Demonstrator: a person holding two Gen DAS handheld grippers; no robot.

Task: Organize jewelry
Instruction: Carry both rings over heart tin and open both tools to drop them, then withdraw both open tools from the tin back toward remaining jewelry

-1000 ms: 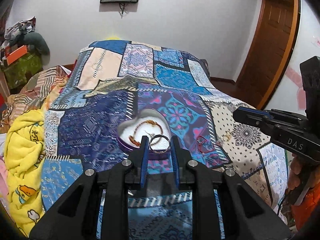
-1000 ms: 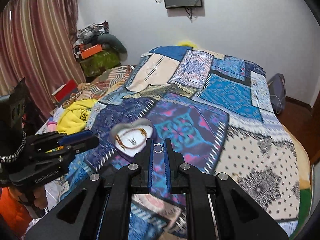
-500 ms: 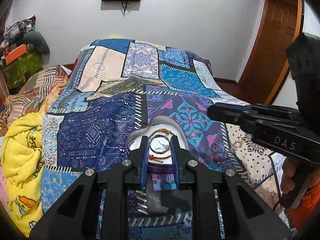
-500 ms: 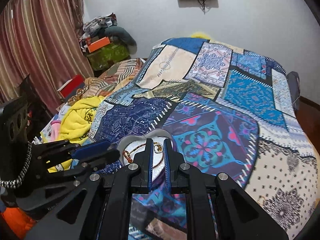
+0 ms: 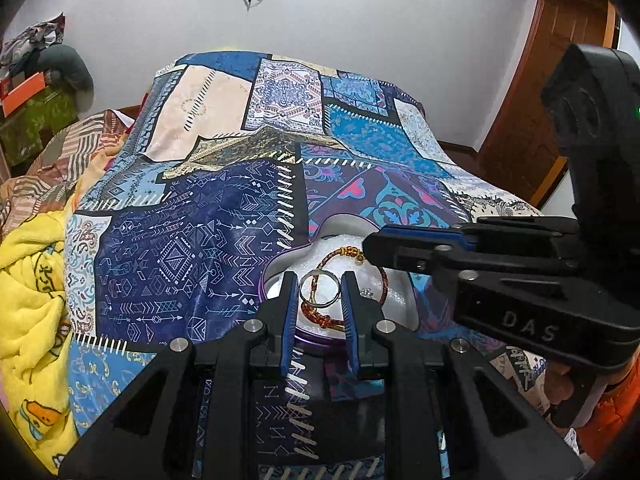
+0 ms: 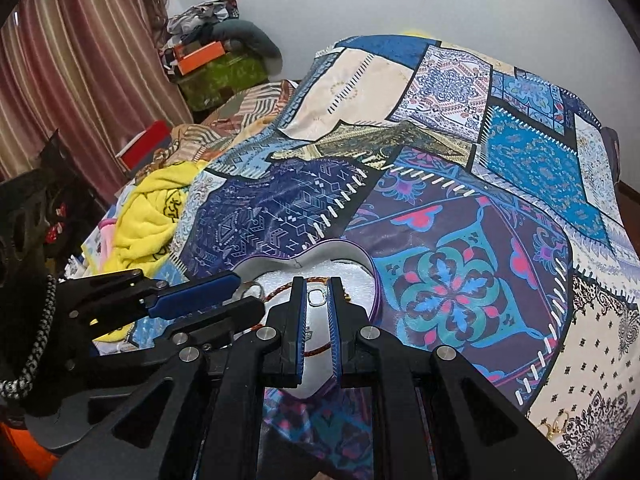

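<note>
Both grippers have been brought over the heart-shaped box point(image 5: 276, 268): left gripper point(image 5: 320, 284) is clamped on a silver ring point(image 5: 320, 289), right gripper point(image 6: 317, 294) on a small ring point(image 6: 316, 295); release is judged next.

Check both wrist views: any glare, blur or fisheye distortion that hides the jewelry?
Left wrist: sharp; ring in the left gripper clear, white lining of the heart box bright but readable, edges bowed with dark corners. Right wrist: small ring in the right gripper legible, same curved edges.
</note>
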